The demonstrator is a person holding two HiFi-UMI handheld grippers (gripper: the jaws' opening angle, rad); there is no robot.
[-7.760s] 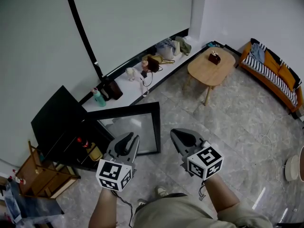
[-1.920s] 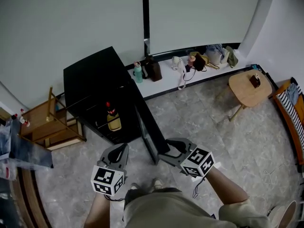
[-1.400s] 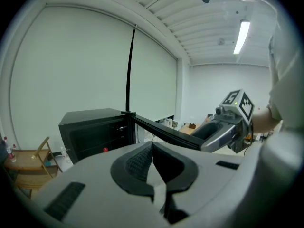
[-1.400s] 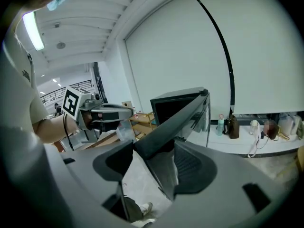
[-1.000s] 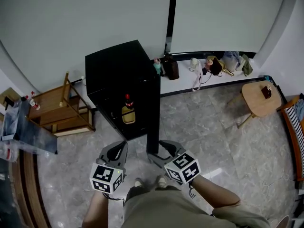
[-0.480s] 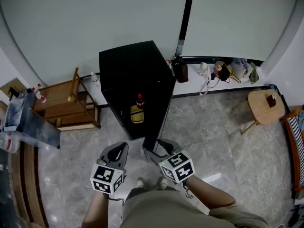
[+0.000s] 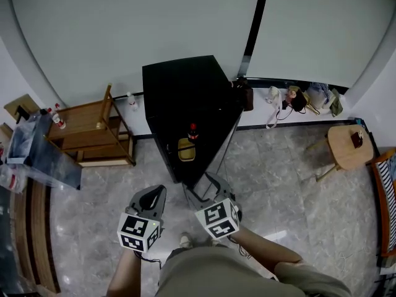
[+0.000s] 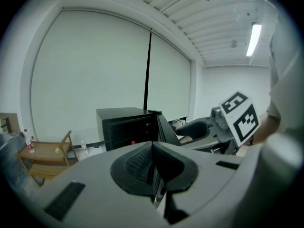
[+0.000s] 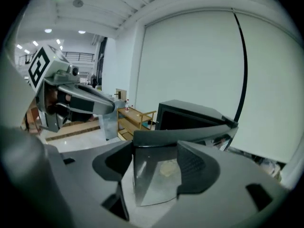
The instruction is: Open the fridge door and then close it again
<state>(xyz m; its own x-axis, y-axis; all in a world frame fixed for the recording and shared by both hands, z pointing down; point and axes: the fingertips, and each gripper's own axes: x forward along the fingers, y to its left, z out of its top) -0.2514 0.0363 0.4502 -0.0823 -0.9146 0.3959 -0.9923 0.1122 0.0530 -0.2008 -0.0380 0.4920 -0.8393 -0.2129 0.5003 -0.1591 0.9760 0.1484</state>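
Right tongs (image 9: 156, 165) grip fridge door (image 9: 190, 131), black, ajar

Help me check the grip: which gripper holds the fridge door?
The right gripper: the fridge door sits between its jaws; the left gripper is shut, empty.

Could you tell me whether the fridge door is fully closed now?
No, the fridge door stands ajar, with a bottle visible inside.

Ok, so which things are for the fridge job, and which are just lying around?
For the job:
fridge
door, part open
right gripper, holding the door's edge

Just lying about:
rack
table
bags
bottle in the fridge
left gripper, shut and empty
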